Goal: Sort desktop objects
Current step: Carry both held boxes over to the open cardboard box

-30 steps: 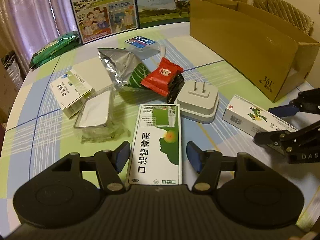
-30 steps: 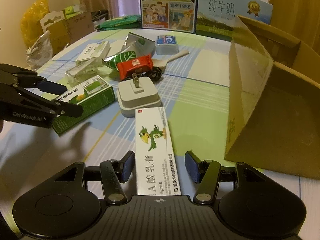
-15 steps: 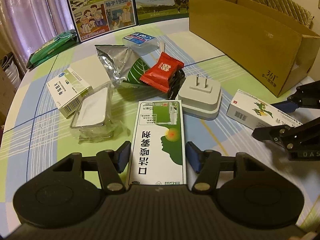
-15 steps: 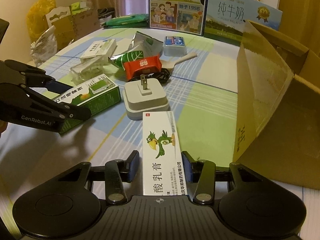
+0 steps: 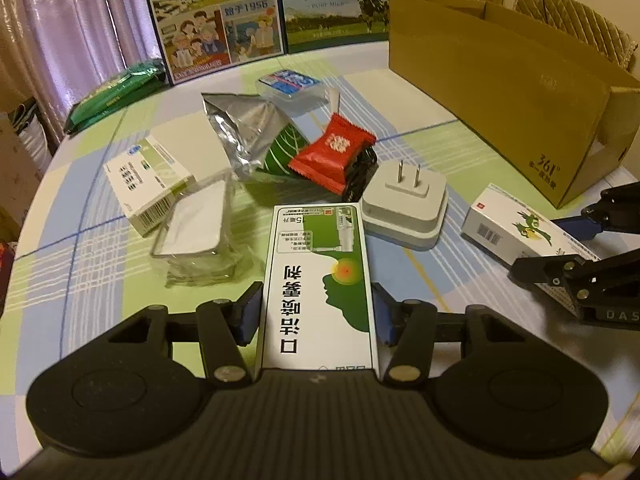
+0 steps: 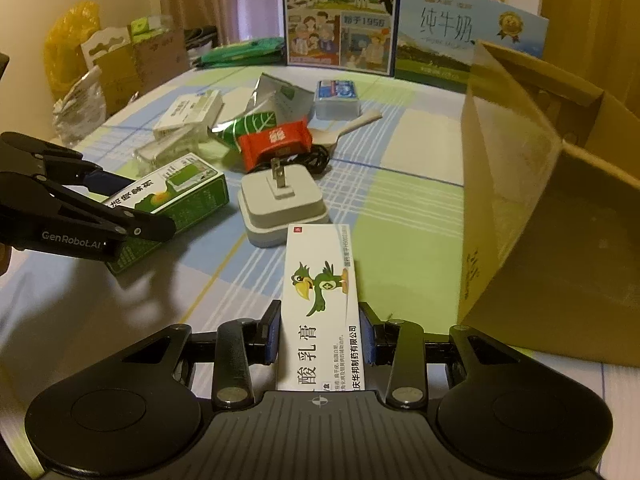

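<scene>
Since a second ago both of my claws have narrowed: the blue pads that stood apart from their boxes now press against them. My left claw (image 5: 316,312) pinches the near end of the green-and-white spray box (image 5: 320,276), one pad on each long side, and the box lies flat on the table (image 5: 100,248), pointing away from me. My right claw (image 6: 320,338) pinches the white ointment box with the green parrot (image 6: 322,300) the same way, at its near end, with the far end just short of the white plug adapter (image 6: 282,204).

From the left wrist view, the plug adapter (image 5: 406,208) sits just right of the spray box's far end, prongs up. Beyond it a red candy wrapper (image 5: 332,152) lies on a black cable (image 5: 362,172), with a silver foil pouch (image 5: 244,136) to its left and a small clear case with a blue label (image 5: 290,84) farther back. Left of the spray box are a clear plastic tray (image 5: 196,224) and a white-and-green medicine box (image 5: 148,176), which touch. The open cardboard box (image 5: 500,92) stands at the far right of the table, and milk cartons (image 5: 220,12) stand along the far edge.
</scene>
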`<move>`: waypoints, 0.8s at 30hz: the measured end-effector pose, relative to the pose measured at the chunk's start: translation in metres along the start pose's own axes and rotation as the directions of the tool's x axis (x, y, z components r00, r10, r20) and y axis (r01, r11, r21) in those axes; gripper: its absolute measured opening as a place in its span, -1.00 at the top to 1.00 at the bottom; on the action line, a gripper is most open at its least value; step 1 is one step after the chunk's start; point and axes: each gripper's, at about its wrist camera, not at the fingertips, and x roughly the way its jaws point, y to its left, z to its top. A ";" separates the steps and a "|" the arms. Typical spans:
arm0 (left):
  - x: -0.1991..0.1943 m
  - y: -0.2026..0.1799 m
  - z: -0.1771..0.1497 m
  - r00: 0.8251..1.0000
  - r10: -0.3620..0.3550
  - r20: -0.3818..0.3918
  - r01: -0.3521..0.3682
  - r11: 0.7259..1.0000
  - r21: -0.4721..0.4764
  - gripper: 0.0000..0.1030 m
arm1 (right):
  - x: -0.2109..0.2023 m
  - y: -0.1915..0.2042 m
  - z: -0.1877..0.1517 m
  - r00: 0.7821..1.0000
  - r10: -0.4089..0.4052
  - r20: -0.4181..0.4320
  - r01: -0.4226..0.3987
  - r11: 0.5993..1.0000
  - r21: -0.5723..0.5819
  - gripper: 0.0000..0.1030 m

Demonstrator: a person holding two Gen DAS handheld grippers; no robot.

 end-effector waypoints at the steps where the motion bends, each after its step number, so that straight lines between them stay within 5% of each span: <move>1: -0.003 0.000 0.001 1.000 0.001 0.002 -0.001 1.000 -0.001 0.02 | -0.002 0.000 0.001 1.000 -0.001 0.005 0.001 1.000 0.003 0.31; 12: -0.046 -0.011 0.028 0.997 -0.010 0.071 0.010 1.000 -0.005 0.02 | -0.044 0.003 0.029 0.995 -0.033 0.099 0.027 0.998 0.057 0.31; 24: -0.086 -0.066 0.092 0.968 -0.146 0.204 0.152 0.988 -0.011 0.02 | -0.116 -0.039 0.077 0.964 -0.173 0.203 0.145 0.979 0.146 0.31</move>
